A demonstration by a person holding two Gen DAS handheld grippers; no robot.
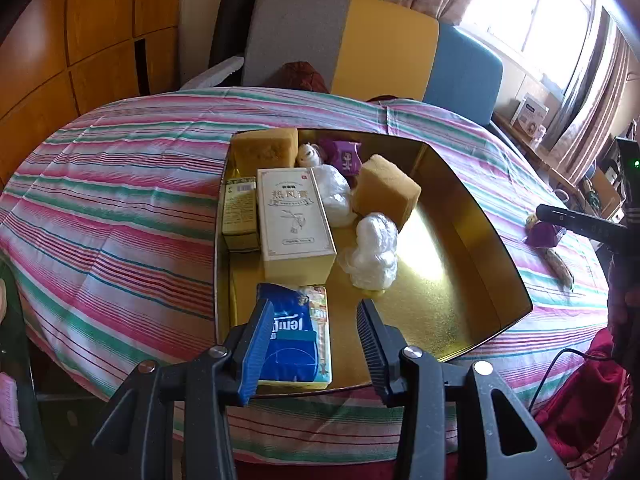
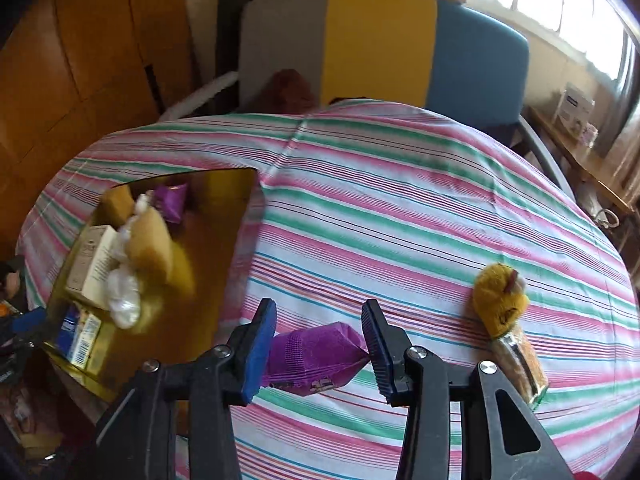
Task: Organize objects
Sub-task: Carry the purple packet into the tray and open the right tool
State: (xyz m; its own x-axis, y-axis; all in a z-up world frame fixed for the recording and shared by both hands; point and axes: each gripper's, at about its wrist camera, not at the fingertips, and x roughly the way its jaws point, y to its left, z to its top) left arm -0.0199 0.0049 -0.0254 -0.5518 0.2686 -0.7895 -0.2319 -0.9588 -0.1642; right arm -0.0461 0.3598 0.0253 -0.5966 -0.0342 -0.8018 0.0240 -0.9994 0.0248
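A gold tray (image 1: 460,208) on the striped tablecloth holds two sponges (image 1: 386,190), a white box (image 1: 294,220), a green box (image 1: 239,212), white plastic bundles (image 1: 374,252), a purple packet (image 1: 346,156) and a blue tissue pack (image 1: 296,340). My left gripper (image 1: 312,344) is open over the tissue pack, which lies by its left finger. My right gripper (image 2: 320,344) is open around a purple snack packet (image 2: 316,354) on the cloth; the left pad touches it. The tray also shows in the right wrist view (image 2: 224,248).
A yellow plush toy (image 2: 500,300) and a wrapped snack bar (image 2: 520,364) lie on the cloth right of my right gripper. A grey, yellow and blue chair back (image 2: 380,44) stands behind the table. A wooden cabinet (image 1: 80,40) is at the left.
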